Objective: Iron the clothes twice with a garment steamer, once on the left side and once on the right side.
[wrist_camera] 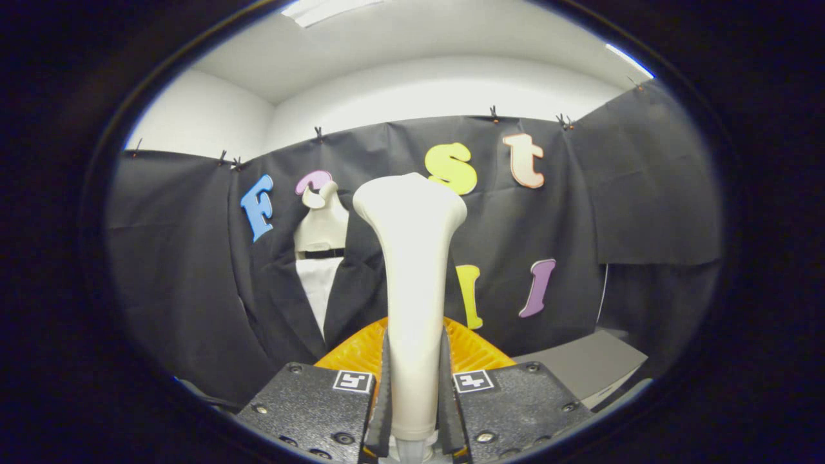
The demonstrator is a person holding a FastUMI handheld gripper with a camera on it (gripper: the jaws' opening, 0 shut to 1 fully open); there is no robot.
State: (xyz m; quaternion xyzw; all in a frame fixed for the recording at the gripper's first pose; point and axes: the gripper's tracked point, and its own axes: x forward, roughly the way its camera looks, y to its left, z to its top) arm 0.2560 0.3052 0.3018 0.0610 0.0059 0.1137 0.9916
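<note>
Cream steamer gripped upright

Cream-white plastic of the garment steamer (412, 270) is clamped between the gripper (412, 393) fingers, its head raised. A dark jacket (283, 303) on a mannequin (322, 225) is seen far left; an orange ribbed object (474, 351) lies just beyond.

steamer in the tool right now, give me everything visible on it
The garment steamer is cream-white, smooth, plastic-looking. It stands upright: a slim handle widens into a flared, rounded head at the top. The tool is shut on the garment steamer, both fingers pressing the lower handle from either side. A narrower neck shows below the grip. An orange ribbed part sits just behind it. Beyond, to one side, hangs a dark jacket on a mannequin.
</note>
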